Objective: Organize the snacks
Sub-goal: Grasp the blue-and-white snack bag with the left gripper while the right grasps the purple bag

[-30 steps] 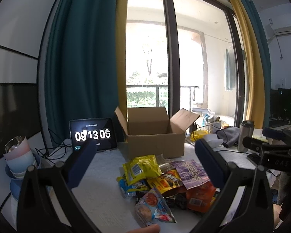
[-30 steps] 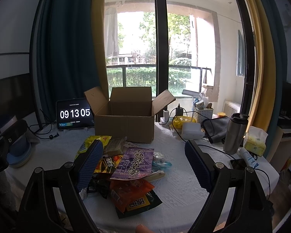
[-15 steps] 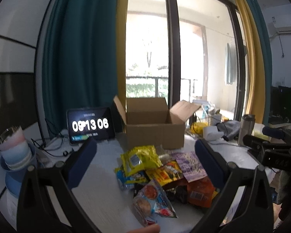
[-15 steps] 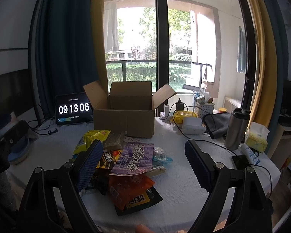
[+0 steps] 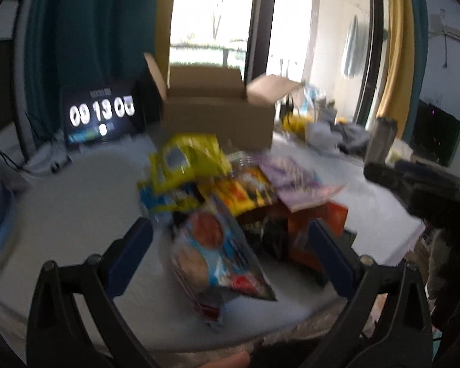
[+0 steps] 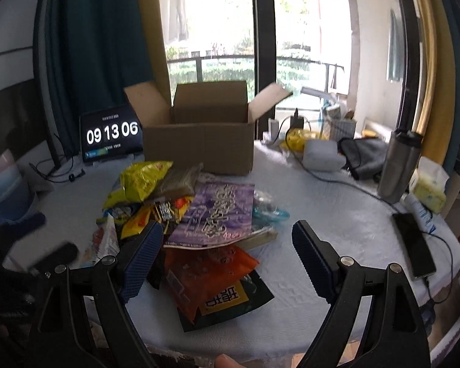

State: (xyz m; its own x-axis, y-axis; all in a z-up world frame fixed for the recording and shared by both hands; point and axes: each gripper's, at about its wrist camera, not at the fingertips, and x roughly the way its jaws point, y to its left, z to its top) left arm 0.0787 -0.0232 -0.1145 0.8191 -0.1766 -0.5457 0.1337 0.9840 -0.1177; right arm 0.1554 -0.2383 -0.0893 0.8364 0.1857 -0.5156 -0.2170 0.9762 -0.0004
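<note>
Lying heaped on the white tabletop [image 6: 337, 214], the snack packets [image 6: 199, 214] are found just in front of the open cardboard box [image 6: 199, 141]. The left hand-held gripper [image 5: 230, 245] is held wide and empty over a blue-and-red packet [image 5: 217, 254]. The right hand-held gripper [image 6: 227, 251] is likewise spread wide, holding nothing, above an orange packet [image 6: 208, 266]
</note>
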